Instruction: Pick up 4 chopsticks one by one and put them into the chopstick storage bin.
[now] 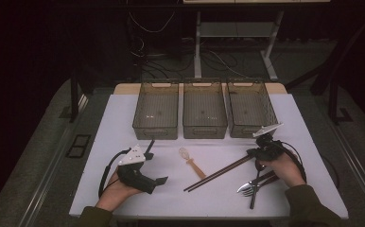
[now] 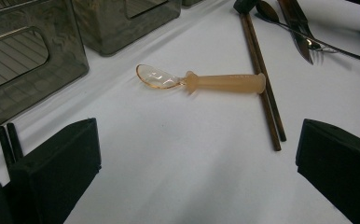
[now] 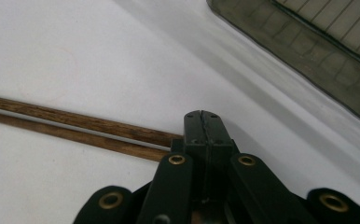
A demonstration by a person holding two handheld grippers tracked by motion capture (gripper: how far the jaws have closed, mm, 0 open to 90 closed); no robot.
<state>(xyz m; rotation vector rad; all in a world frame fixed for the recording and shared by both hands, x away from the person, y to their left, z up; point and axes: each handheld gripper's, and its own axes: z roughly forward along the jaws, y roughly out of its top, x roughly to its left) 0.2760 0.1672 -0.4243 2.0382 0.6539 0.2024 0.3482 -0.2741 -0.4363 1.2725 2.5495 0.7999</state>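
— Right gripper (image 3: 201, 116) has its jaws pressed together at the thick ends of the chopsticks (image 1: 216, 174); whether it pinches them I cannot tell.

— And the left gripper (image 2: 197, 163)?

— Jaws spread wide, nothing between. Chopsticks are dark grained wood, lying slantwise on the smooth white table (image 1: 124, 123) beside a translucent amber spoon (image 2: 201, 80).

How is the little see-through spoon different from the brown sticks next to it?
The clear-bowled spoon with a peach plastic handle is short and thick; the pair of dark brown wooden chopsticks is long and thin. The spoon is pale and partly see-through; the chopsticks are dark and solid. Both lie flat on the white table.
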